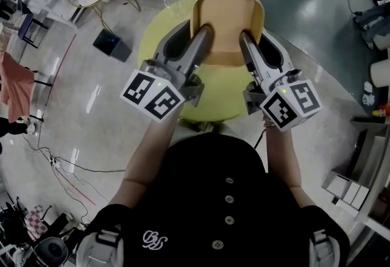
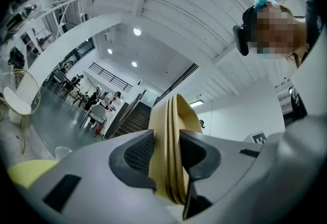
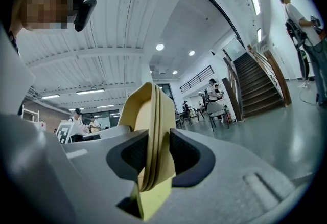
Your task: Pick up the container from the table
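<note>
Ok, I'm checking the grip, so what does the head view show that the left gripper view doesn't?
Head view only: the container's whole outline, the right gripper gripping its other side, and the person's black shirt. Left gripper view only: the fingers pressing the container's layered rim, plus a staircase behind. Both: the left gripper shut on the tan container.

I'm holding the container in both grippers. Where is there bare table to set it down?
The yellow table shows bare along its near edge, between the left gripper and the right gripper, and in an arc left of the container. Under the container it is hidden. Both grippers crowd the container's sides.
</note>
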Tool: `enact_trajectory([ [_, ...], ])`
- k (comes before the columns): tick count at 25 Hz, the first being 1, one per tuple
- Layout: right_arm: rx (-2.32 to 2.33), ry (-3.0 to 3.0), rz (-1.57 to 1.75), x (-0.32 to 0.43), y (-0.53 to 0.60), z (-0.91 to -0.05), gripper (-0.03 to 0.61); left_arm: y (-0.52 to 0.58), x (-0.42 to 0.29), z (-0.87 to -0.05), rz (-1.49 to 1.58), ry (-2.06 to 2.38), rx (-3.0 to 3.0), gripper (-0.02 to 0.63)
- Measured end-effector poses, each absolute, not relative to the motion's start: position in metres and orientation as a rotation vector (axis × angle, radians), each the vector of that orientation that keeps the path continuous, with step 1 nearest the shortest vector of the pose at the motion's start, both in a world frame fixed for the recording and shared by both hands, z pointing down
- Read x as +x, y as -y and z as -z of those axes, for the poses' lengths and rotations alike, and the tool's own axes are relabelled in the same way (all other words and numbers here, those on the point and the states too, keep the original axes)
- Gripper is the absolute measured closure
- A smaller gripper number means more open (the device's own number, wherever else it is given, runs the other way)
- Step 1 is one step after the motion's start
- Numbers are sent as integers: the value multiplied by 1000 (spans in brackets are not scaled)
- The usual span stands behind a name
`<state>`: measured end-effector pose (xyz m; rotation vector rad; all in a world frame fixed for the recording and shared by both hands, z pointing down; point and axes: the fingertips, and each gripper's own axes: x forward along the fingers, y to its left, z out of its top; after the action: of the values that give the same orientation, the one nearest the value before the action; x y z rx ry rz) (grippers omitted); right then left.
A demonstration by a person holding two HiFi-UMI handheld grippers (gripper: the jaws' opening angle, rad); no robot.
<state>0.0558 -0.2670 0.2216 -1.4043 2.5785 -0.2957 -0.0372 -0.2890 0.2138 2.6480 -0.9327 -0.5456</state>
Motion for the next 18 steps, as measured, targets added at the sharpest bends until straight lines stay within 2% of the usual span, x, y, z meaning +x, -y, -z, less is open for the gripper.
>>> enact_trajectory([
  [18,-1408,-2591,309,48,265,-224,488,285,-46,-219,548,938,2628,491],
])
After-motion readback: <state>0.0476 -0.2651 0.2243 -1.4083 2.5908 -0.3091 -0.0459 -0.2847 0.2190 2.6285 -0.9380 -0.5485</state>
